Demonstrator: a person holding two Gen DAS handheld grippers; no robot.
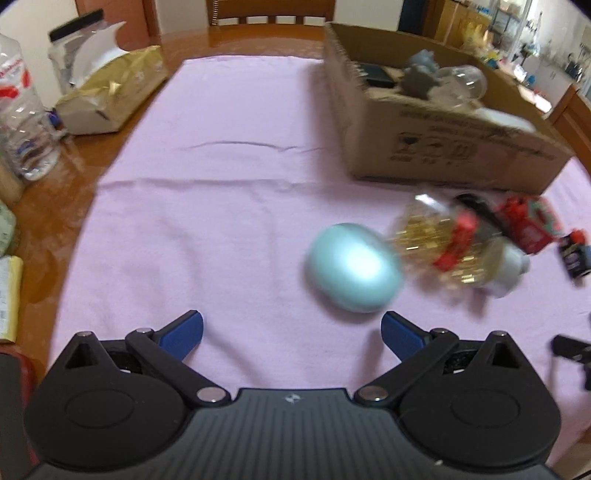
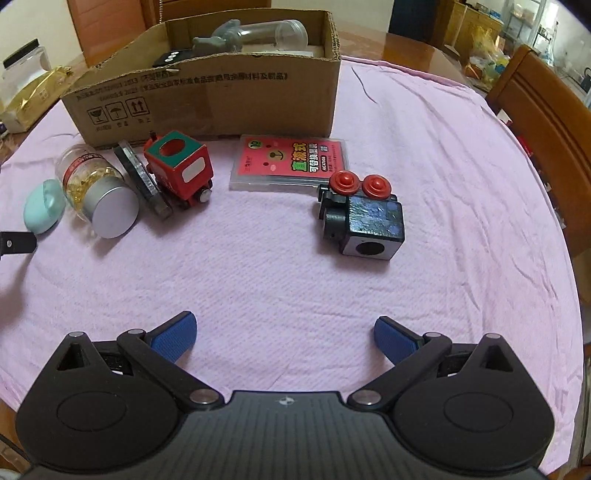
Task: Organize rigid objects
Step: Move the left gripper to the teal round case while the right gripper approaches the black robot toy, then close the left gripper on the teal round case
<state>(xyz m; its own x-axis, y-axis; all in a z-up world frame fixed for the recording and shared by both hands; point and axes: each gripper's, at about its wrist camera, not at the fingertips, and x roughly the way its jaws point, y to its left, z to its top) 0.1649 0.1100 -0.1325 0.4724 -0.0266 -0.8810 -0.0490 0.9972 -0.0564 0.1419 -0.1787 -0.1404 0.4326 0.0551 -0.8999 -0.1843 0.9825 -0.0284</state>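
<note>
In front of the cardboard box (image 2: 207,92), on the pink, nubbly cloth (image 2: 280,280) covering the desk, I see a row of hard little things. The box is corrugated brown card with an open top, and it holds a grey moulded figure (image 2: 218,38), a clear plastic tube (image 2: 277,31) and a flat black slab with white dots (image 2: 170,59).

Just before the box's near wall, towards its left end, a clear cylindrical jar (image 2: 94,188) lies on its side, full of golden capsules, its smooth silver lid facing me. Left of the jar and touching it sits a matte mint-green egg-shaped case (image 2: 42,210). On the jar's other side a thin dark disc (image 2: 142,181) stands on edge, leaning against a boxy red wooden toy train car (image 2: 181,170) with a teal top. A flat, glossy pink packet (image 2: 290,164) lies before the box's right corner, and nearer to me a blocky black toy engine (image 2: 364,219) with two round red knobs touches the packet's corner.

My right claw (image 2: 284,334) hovers above bare cloth short of the box, blue ribbed pads spread wide, holding nothing. My left claw (image 1: 291,332) is likewise spread and empty, with the mint case (image 1: 354,267) just ahead; that view is blurred.
</note>
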